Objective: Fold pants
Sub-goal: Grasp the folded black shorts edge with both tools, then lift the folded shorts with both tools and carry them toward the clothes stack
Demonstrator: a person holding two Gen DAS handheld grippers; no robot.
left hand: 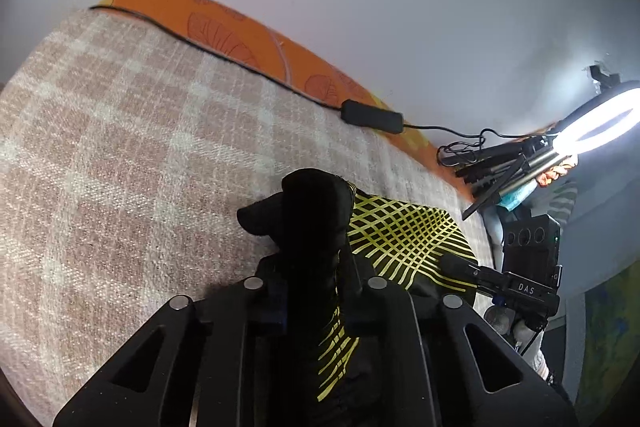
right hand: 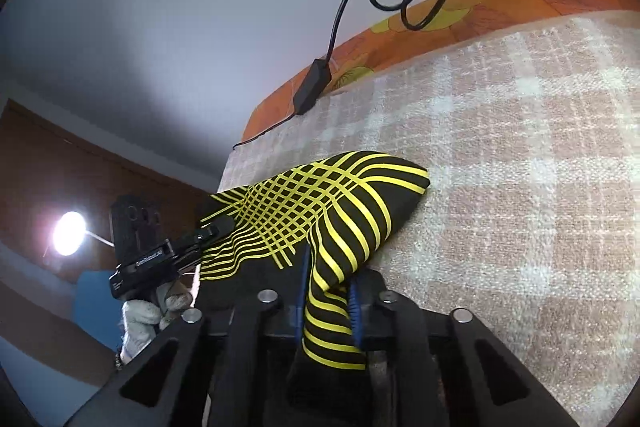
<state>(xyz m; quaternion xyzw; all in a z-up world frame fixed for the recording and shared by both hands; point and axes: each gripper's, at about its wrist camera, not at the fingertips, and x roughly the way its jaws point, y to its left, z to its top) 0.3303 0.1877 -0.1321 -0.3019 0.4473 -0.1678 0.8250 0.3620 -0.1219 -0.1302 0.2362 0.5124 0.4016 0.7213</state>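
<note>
Pants (right hand: 344, 203), black with yellow stripes, lifted partly off the checked blanket (right hand: 520, 167); left tool (left hand: 310, 251) and right tool (right hand: 330, 291) each clamped on a bunched fabric edge.

So the pants (right hand: 320, 203) are lying bunched on the blanket (right hand: 500, 167), with the right gripper (right hand: 328, 291) sitting at their 6 o'clock and the left gripper (right hand: 216, 227) poking in from 9. A cable (right hand: 340, 7) with its inline box (right hand: 312, 87) is trailing along the blanket's far edge at 12, and behind that edge the sheet (right hand: 440, 15) is sticking out.
</note>
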